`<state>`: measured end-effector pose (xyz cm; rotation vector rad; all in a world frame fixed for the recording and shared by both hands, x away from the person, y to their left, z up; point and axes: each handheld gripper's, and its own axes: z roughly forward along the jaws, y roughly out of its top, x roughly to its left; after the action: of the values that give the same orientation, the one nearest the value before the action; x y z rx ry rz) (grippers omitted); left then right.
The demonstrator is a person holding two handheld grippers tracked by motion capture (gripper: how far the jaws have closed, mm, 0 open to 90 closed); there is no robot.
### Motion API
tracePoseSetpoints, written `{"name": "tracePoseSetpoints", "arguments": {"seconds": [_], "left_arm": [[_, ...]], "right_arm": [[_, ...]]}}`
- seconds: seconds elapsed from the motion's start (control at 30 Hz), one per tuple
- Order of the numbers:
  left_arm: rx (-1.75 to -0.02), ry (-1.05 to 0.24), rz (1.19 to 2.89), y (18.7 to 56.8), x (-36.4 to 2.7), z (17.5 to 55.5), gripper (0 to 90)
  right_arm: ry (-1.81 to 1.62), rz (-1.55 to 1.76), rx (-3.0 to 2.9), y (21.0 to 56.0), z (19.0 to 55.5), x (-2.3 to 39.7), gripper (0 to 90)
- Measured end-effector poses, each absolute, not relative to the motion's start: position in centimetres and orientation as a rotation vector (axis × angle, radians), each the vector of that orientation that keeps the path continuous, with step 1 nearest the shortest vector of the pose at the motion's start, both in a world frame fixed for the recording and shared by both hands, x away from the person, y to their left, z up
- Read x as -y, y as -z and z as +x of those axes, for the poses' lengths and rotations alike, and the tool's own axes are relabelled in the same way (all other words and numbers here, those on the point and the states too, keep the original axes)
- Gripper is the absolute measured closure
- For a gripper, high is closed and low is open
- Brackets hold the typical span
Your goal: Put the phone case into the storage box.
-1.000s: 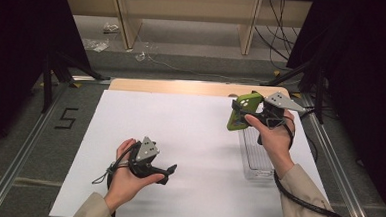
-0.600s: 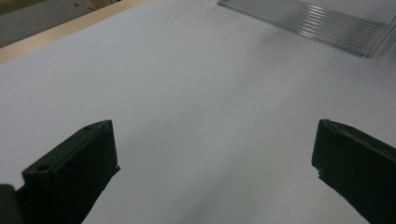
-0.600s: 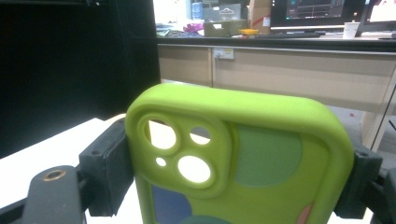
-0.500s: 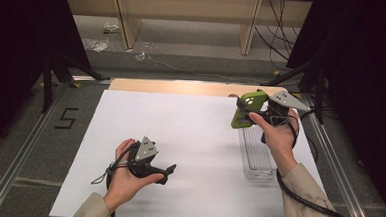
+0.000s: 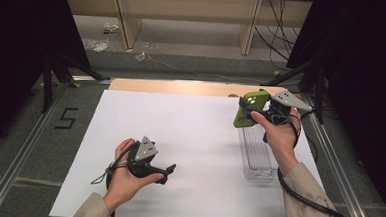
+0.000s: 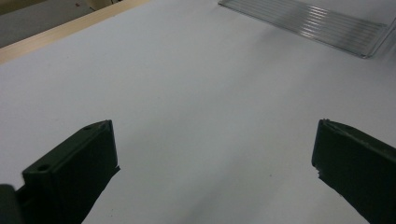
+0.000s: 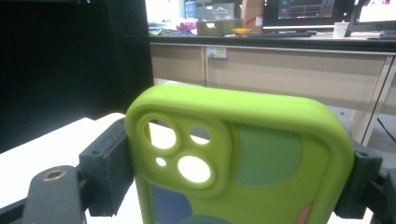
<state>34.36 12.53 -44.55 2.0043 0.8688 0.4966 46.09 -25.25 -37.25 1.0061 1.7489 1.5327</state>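
Note:
My right gripper (image 5: pixel 253 113) is held up above the far right of the white table sheet (image 5: pixel 189 138), shut on a lime-green phone case (image 5: pixel 245 108). In the right gripper view the phone case (image 7: pixel 243 163) stands upright between the two black jaws, camera cut-outs at its upper left. My left gripper (image 5: pixel 166 171) rests low at the near left of the sheet, open, with nothing between its fingers; in the left gripper view its fingertips (image 6: pixel 74 163) stand wide apart over bare white sheet.
A clear ribbed plastic tray (image 5: pixel 256 152) lies on the sheet under my right hand; the tray (image 6: pixel 308 25) also appears far ahead of the left jaws. A wooden strip (image 5: pixel 182 87) edges the sheet's far side. Metal rails (image 5: pixel 26 150) flank the table.
The right gripper with the phone case has shifted slightly toward the far side and left. The left gripper has stayed where it was.

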Motion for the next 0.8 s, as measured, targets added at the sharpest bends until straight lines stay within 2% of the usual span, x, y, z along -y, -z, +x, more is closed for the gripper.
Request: {"name": "tracePoseSetpoints", "arguments": {"seconds": [0.8], "left_arm": [[-0.883, -0.504, 1.999, 44.7, -13.2, 34.2, 0.0]], "right_arm": [[-1.500, 1.040, -1.715, 37.2, 46.6, 26.4, 18.8]]}}
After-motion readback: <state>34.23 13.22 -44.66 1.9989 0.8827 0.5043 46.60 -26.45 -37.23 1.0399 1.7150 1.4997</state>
